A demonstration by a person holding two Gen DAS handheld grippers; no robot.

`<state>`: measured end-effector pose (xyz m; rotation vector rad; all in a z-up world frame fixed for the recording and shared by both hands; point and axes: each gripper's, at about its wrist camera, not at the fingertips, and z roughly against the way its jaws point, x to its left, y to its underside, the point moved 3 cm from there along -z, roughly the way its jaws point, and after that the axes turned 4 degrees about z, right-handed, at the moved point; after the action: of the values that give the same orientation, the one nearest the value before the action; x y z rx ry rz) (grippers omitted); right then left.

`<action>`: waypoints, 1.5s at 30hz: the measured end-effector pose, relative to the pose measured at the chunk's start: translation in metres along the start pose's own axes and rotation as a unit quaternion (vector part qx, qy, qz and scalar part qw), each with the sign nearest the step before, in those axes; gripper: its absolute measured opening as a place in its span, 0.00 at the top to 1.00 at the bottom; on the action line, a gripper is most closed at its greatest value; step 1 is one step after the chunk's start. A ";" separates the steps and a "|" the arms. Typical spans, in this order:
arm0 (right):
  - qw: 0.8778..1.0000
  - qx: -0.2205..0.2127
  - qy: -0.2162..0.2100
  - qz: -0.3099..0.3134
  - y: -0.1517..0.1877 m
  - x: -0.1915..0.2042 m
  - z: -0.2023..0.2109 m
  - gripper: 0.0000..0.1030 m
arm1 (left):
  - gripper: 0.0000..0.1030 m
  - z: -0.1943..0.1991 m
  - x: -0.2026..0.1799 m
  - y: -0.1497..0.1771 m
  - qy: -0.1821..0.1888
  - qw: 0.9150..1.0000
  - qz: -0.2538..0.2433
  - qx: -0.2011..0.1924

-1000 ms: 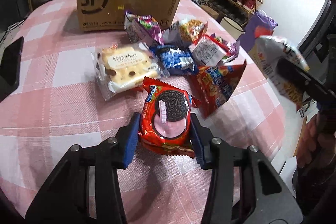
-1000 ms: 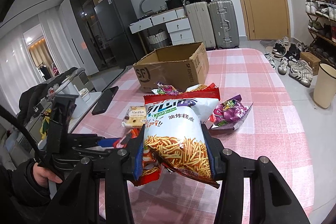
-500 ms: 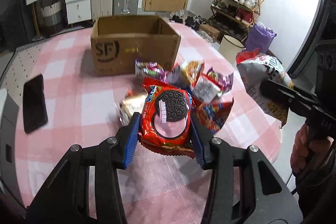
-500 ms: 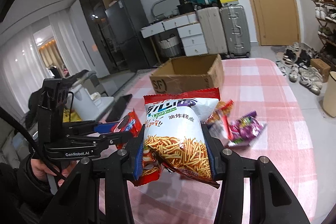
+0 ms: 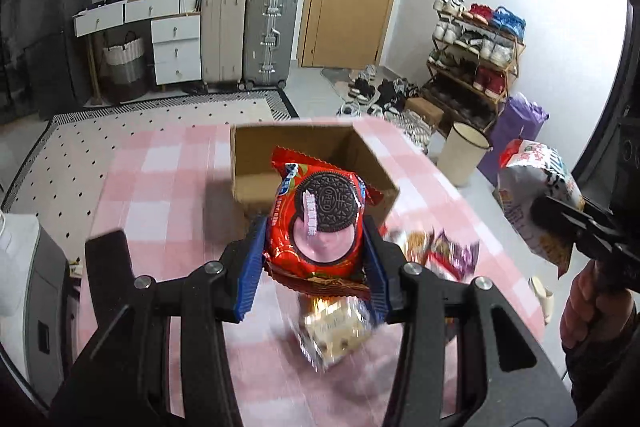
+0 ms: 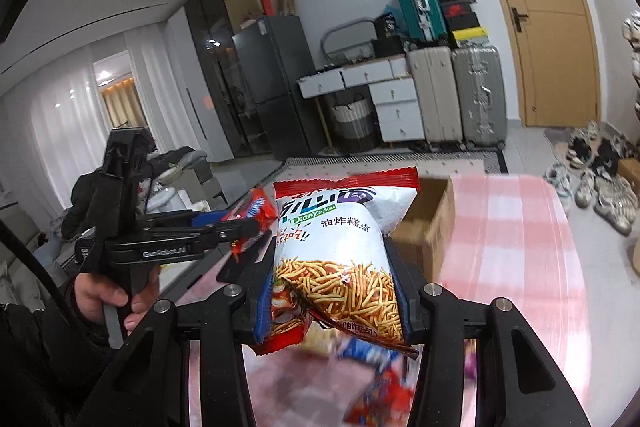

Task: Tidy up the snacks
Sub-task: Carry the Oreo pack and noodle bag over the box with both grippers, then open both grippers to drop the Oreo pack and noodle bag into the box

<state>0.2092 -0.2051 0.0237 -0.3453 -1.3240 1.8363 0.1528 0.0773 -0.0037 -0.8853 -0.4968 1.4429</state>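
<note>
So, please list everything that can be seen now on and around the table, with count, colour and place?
Oreo pack: one, red, held above the table.
Fried-stick snack bag: one, white and red, held aloft.
Cardboard box: one, brown, open, far end of table.
Loose snacks: several, mixed colours, blurred, on the table.
Table: one, pink check cloth.
Suitcases: three, beige, silver, teal, by the wall.
Shoe rack: one, right wall.
Left gripper: fingers shut on Oreo pack.
Right gripper: fingers shut on snack bag.
</note>
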 end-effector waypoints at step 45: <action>0.996 0.085 0.029 -0.003 -0.060 -0.119 -0.221 0.36 | 0.31 -0.224 0.034 -0.094 -0.028 0.995 0.037 0.093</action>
<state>0.4504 -0.1428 -0.0415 -0.3001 -1.1199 1.9044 0.3878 0.0710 -0.0741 -0.7235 -0.3677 1.5576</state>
